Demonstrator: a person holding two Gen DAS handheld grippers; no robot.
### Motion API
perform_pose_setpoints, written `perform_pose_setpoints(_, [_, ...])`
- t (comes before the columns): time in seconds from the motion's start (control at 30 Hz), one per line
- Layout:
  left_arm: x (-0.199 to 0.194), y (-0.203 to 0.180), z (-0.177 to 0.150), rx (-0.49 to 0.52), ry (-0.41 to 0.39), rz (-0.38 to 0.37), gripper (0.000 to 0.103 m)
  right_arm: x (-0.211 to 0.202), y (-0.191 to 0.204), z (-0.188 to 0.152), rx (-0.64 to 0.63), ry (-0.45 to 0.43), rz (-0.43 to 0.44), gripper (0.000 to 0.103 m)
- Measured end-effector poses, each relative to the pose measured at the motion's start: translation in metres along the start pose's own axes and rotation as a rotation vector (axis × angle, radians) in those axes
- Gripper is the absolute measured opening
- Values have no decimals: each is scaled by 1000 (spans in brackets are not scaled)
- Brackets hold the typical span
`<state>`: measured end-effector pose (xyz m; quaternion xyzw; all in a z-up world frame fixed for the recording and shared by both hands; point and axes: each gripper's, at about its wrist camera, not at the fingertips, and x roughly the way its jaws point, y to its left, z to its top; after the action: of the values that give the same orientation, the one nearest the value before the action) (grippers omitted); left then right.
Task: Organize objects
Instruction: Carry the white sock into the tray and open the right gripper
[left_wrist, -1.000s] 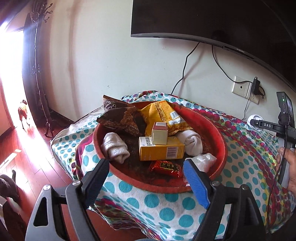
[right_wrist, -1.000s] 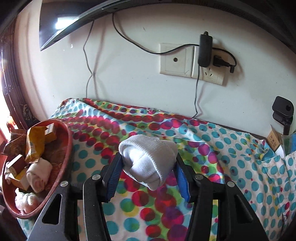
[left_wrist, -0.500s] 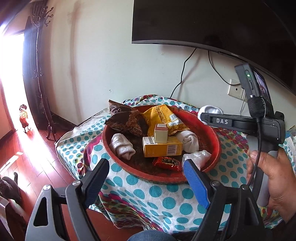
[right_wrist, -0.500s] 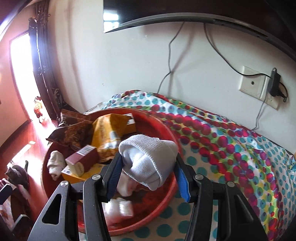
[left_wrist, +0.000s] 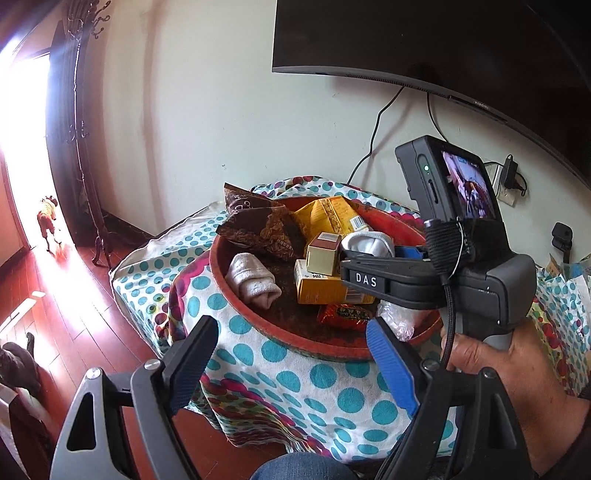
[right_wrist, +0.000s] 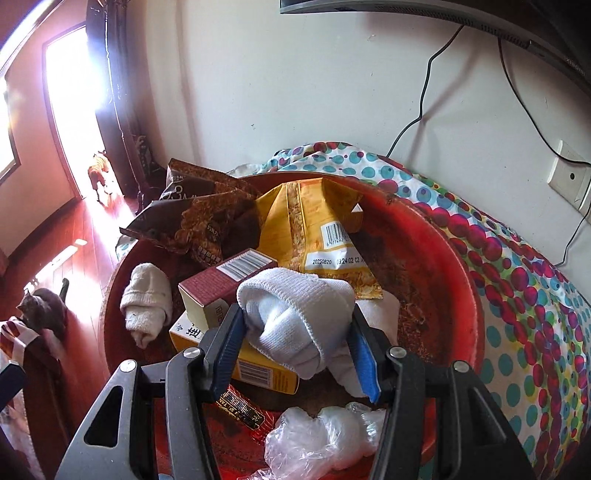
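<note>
The right claw (right_wrist: 295, 343) is clamped on a rolled white sock (right_wrist: 295, 314), its blue pads pressing the roll from both sides so the bundle stays wound instead of unravelling. It holds the sock over the middle of the red basin (right_wrist: 443, 266), just above a yellow box (right_wrist: 258, 369) and a maroon box (right_wrist: 221, 284) leaning on it, with a second pale roll partly hidden under the sock. This looks like the drop point: letting go here should land the sock among the things already gathered.

Ahead of the claw lie a yellow packet (right_wrist: 317, 225) and a brown packet (right_wrist: 199, 218); to its left, a greyish sock roll (right_wrist: 147, 306); just below it, a clear bag (right_wrist: 321, 439) and a red sachet (right_wrist: 236, 406).

The left claw (left_wrist: 291, 365) is spread wide and empty, held back off the near edge of the worktop (left_wrist: 295, 380), probably to leave the other side room.

A second ago the right claw carried the same sock over bare dotted cloth with the basin far to its left; half a second ago it had reached the basin's near rim. Now it is deeper in and lower. In the left view, the right handle has come from the frame's edge to across the basin.
</note>
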<state>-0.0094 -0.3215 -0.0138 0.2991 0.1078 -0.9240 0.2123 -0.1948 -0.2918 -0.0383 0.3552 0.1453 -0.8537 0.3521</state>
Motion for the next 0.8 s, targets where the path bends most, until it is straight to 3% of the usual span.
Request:
perform_pose_setpoints(0.57, [-6,-6,2,14,-5,9,85,-5,9,-7,-3,7,23,57])
perform_pose_setpoints(0.7, [-9,-8,2,18,-13,10,85,-22,2,-6,17,-28,26,87])
perform_pose_setpoints(0.8, [-11,-8,2,16,-16,6,85,-42,-6,-5,29,-68,18,96])
